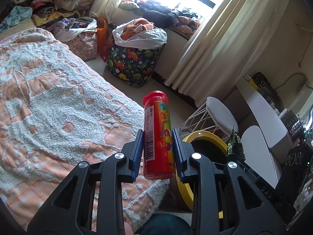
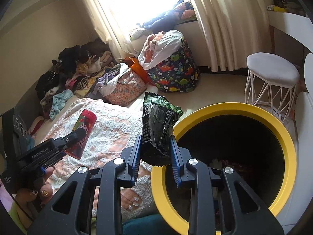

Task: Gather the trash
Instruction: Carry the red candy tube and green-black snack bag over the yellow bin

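Both grippers loaded beside the bin

Left gripper [image 1: 158, 143] pinches a red tube [image 1: 158, 137]; right gripper [image 2: 155, 146] pinches a green wrapper [image 2: 158, 125], yellow-rimmed bin [image 2: 281, 135] at its three o'clock.

Mounted close behind each hand-held gripper, angled down and forward. Left over the bed [image 1: 58, 98], right over the yellow-rimmed bin [image 2: 283, 137]. Shared: both, plus dinosaur-print bag [image 1: 135, 62].
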Demonstrator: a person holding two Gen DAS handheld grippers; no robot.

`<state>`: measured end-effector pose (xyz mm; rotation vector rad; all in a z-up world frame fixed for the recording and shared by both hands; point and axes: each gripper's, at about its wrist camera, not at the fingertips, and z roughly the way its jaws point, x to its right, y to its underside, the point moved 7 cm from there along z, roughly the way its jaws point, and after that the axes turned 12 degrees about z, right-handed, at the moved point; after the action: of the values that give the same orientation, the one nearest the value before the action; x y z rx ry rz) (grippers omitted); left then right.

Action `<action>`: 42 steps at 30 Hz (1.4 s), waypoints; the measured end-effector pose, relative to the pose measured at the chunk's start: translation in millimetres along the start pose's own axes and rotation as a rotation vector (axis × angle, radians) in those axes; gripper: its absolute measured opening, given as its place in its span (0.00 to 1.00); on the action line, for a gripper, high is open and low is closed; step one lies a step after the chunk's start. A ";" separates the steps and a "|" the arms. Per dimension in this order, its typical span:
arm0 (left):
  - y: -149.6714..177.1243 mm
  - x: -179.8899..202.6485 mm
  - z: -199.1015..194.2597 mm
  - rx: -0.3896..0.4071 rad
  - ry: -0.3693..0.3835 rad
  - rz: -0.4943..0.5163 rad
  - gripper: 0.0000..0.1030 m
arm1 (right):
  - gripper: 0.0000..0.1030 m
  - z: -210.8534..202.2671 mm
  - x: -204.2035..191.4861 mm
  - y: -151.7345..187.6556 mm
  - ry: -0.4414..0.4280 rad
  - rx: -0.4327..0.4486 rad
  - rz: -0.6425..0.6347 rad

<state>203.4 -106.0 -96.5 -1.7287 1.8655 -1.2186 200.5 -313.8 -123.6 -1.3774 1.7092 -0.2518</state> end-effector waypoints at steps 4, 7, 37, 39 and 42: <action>0.8 11.7 0.4 -0.001 0.016 0.023 0.22 | 0.26 -5.1 6.9 -5.7 0.004 0.014 0.012; 1.3 19.9 0.3 0.000 0.027 0.039 0.22 | 0.26 -9.0 10.9 -10.3 0.010 0.026 0.013; 20.5 94.0 15.6 -0.043 0.131 0.204 0.22 | 0.26 -30.7 72.7 -33.5 0.066 0.050 0.130; 22.8 98.8 18.2 -0.049 0.139 0.217 0.22 | 0.26 -31.0 76.9 -34.7 0.071 0.052 0.144; 27.6 106.8 22.5 -0.061 0.154 0.236 0.22 | 0.26 -32.6 84.1 -35.3 0.078 0.054 0.165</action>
<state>178.5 -215.8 -97.5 -1.4277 2.1453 -1.2422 202.5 -410.6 -125.0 -1.1933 1.8560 -0.2590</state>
